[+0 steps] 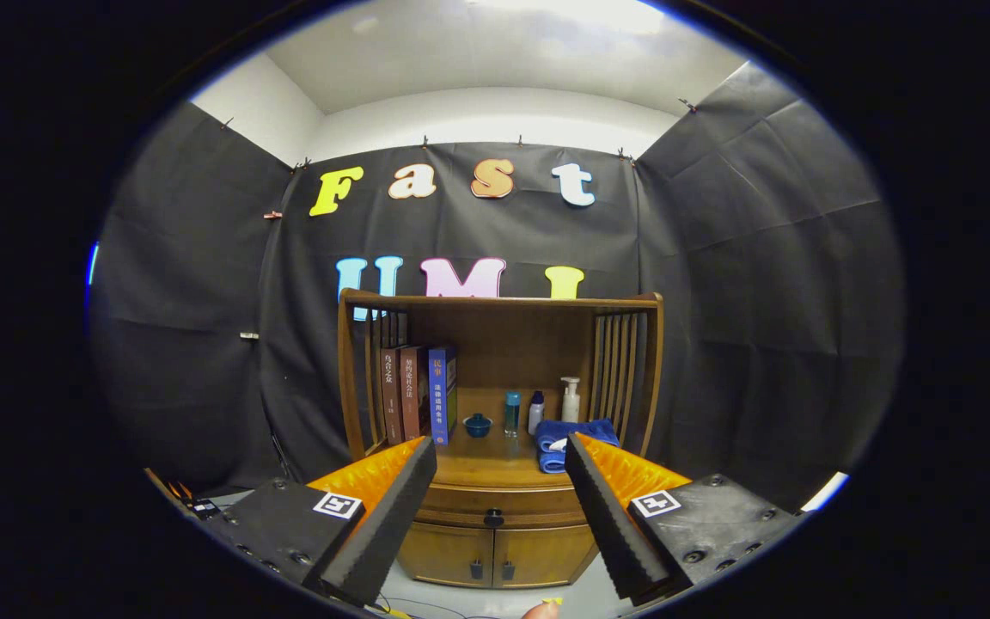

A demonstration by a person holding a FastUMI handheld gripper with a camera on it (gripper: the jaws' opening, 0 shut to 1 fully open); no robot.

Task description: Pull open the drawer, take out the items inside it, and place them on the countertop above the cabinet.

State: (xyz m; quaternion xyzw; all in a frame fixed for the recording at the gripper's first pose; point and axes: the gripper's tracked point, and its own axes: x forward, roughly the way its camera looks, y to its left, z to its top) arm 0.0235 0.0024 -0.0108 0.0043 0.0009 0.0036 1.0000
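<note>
Between the two fingers, low in the centre of the frame, the tool (499, 460) stands wide open with nothing in its hold, well short of the cabinet (495, 550). Framed in that gap sits the drawer (495, 507), closed, with its small dark knob (493, 517) near the middle of its front; what lies inside cannot be seen, so the task has yet to begin. The knob looks small and rounded, so a likely fault is the fingers closing off-centre and slipping from it, or the drawer being pulled askew so that it binds. Above the drawer the counter (495, 468) carries a folded blue towel (565, 438) on the right, just behind the right fingertip, and further back a pump bottle (571, 400), two small bottles (523, 413) and a little blue bowl (478, 424), with books (418, 395) standing at centre-left. Free room for the drawer's things lies mostly toward the front middle; a careless set-down could tip the bottles. Below the drawer are two cabinet doors (495, 554).
</note>
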